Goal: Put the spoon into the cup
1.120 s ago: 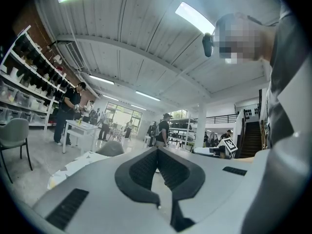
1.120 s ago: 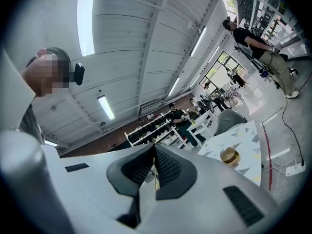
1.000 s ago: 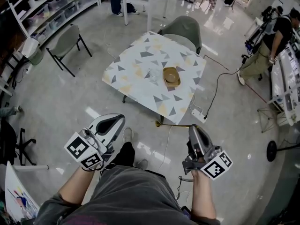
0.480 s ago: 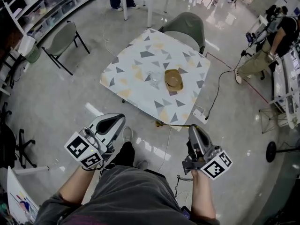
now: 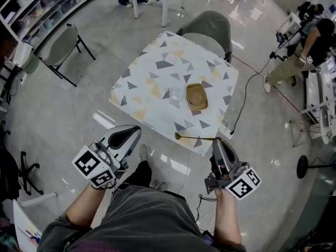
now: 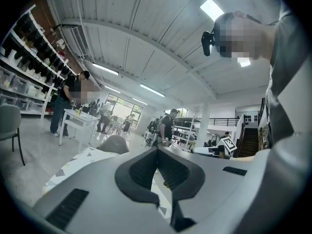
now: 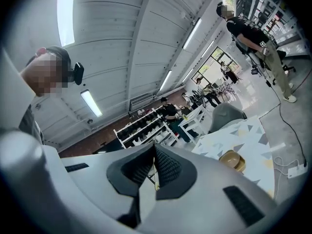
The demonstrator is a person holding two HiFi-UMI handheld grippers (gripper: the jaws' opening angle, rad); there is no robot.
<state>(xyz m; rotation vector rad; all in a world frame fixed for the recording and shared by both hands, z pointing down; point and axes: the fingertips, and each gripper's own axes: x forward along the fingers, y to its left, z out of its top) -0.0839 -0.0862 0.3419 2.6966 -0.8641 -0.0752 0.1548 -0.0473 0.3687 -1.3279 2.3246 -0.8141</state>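
A clear glass cup (image 5: 175, 94) stands near the middle of the triangle-patterned table (image 5: 152, 62), just left of a brown bowl (image 5: 197, 96). My right gripper (image 5: 216, 142) is shut on the handle of a gold spoon (image 5: 193, 138). The spoon sticks out level to the left, its bowl end over the table's near edge. In the right gripper view a thin gold strip of the spoon (image 7: 156, 177) shows between the pads, and the brown bowl (image 7: 233, 161) lies ahead. My left gripper (image 5: 132, 132) hangs short of the table, jaws together and empty.
A grey chair (image 5: 209, 29) is tucked in at the table's far side, and another chair (image 5: 60, 49) stands at the left. A power strip (image 5: 226, 127) and a cable (image 5: 247, 96) lie on the floor right of the table. A person (image 5: 302, 49) stands at the right; shelves (image 5: 37, 14) line the left.
The table has drawn nearer as both grippers moved toward it. The spoon's tip now reaches over the table's near edge. Both grippers' jaws stand as before.
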